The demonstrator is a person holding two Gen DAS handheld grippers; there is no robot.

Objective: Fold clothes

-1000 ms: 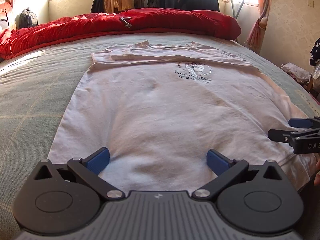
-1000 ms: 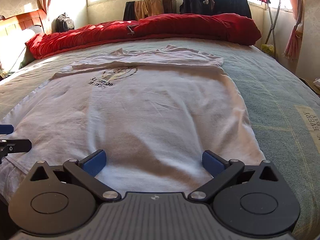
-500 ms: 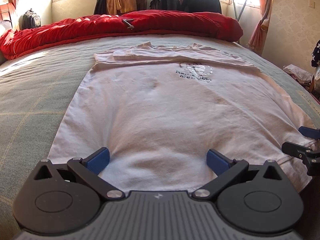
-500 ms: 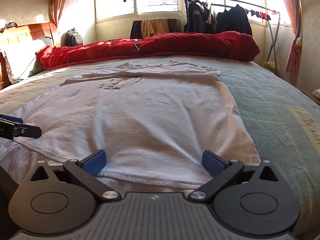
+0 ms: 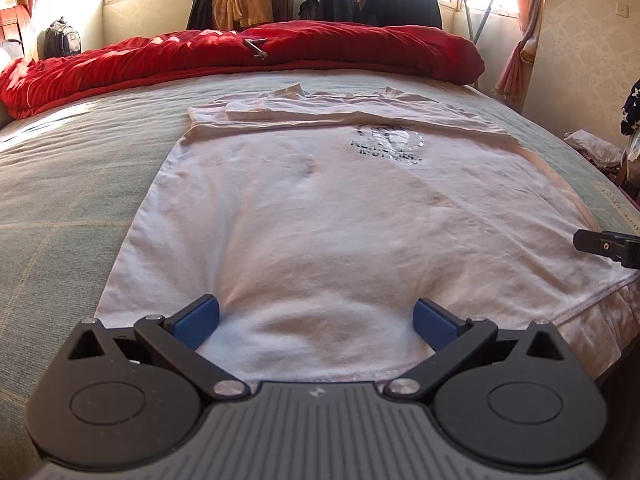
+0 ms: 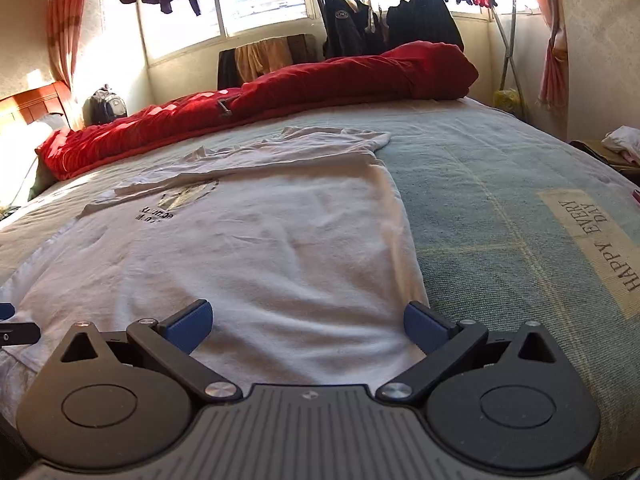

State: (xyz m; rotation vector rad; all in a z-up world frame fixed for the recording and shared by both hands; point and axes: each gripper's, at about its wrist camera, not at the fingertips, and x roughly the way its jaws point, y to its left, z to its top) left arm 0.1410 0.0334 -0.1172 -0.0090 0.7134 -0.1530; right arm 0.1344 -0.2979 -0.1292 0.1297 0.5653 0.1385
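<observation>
A white T-shirt (image 5: 320, 216) with a dark chest print lies flat on the bed, sleeves folded in at the far end, hem toward me. My left gripper (image 5: 316, 322) is open, its blue pads straddling the hem's left part. In the right wrist view the same T-shirt (image 6: 256, 248) spreads ahead, and my right gripper (image 6: 308, 322) is open over the hem near the shirt's right edge. A black tip of the right gripper shows at the right border of the left wrist view, and a tip of the left gripper at the left border of the right wrist view.
A grey-green bedspread (image 6: 500, 208) with a "HAPPY EVERY DAY" label covers the bed. A red duvet (image 5: 240, 56) is bunched along the far side. A clothes rack (image 6: 400, 16) with dark jackets stands by the window. A backpack (image 6: 105, 105) sits at far left.
Both grippers have sunk lower toward the shirt's hem at the bed's near edge. The right wrist view has tilted up and turned. Both stayed open.
</observation>
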